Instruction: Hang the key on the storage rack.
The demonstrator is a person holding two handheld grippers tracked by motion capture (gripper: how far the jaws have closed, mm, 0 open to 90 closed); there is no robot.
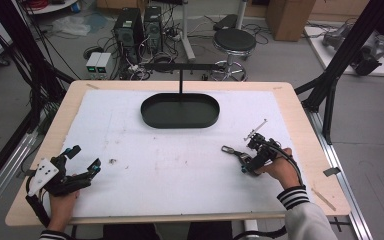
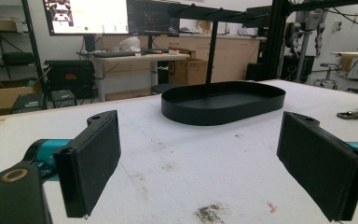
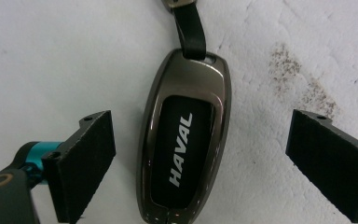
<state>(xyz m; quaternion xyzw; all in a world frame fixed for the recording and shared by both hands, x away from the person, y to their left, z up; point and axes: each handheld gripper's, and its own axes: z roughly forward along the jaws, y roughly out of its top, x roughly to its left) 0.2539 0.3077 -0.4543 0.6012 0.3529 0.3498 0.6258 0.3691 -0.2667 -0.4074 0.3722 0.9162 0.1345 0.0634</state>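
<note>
A dark metal-cased car key fob [image 3: 184,140] marked HAVAL lies flat on the white mat, its black strap [image 3: 189,32] running away from me. My right gripper [image 3: 200,123] hovers just over it, open, one pad on each side and neither touching. In the high view the right gripper [image 1: 246,161] is at the mat's right, with the fob's metal clip [image 1: 227,149] poking out to its left. My left gripper [image 1: 86,157] rests open and empty at the near left. In the left gripper view its jaws [image 2: 200,126] stand wide apart, facing the tray.
A black oval tray [image 1: 180,120] sits at the back centre of the white mat [image 1: 155,170], with a T-shaped black stand [image 1: 180,66] rising from it. The tray [image 2: 223,112] is empty. A small dark stain [image 1: 112,161] marks the mat near the left gripper.
</note>
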